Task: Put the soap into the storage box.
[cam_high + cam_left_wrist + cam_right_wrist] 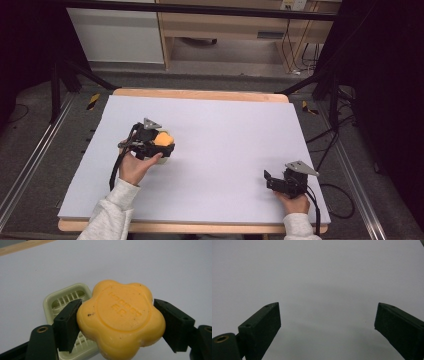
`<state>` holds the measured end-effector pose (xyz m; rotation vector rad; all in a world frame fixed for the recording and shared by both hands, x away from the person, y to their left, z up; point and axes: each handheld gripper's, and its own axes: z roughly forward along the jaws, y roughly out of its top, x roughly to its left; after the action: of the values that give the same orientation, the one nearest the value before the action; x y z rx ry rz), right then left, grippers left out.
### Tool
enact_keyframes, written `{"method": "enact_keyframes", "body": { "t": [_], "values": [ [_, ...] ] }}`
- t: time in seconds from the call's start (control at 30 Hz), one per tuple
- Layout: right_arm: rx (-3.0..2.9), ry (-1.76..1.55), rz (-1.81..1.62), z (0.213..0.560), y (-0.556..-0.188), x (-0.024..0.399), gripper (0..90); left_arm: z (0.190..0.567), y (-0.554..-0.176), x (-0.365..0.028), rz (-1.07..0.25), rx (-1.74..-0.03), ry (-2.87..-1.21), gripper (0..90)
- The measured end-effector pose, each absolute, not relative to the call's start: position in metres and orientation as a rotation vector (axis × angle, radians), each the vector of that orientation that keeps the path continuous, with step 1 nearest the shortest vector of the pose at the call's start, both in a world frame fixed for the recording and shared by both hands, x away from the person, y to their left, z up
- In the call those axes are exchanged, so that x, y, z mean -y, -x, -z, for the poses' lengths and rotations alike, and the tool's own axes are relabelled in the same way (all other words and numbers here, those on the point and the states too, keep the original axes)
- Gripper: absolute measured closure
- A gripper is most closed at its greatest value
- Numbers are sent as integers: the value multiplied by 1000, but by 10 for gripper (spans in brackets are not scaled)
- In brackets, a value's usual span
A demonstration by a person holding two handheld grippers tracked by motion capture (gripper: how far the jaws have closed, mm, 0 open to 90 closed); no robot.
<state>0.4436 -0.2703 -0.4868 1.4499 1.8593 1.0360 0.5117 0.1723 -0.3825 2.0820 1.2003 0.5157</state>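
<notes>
Clamping the left gripper (120, 322) across opposite lobes of the yellow-orange flower-shaped soap bar (121, 318), held between the jaws. Probably firm yet slick, so gripping into the notches. Just beyond, below the left jaw, waiting: pale green slatted plastic soap dish (65, 300). Idling with jaws wide apart: right gripper (327, 322).

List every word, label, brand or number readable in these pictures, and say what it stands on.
Flower-shaped orange soap bar, held in the left gripper: two lines of raised lettering inside its round centre, too soft to read.
Pale green slatted soap dish: no text.
White table sheet: no text.
</notes>
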Motion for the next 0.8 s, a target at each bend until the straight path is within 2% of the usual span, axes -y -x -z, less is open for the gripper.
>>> {"method": "enact_keyframes", "body": {
  "t": [0.8],
  "values": [
    [-1863, -1449, -1031, 487, -444, 270, 72, 404, -545, -195, -528, -1309, -2059, 253]
  ]
}}
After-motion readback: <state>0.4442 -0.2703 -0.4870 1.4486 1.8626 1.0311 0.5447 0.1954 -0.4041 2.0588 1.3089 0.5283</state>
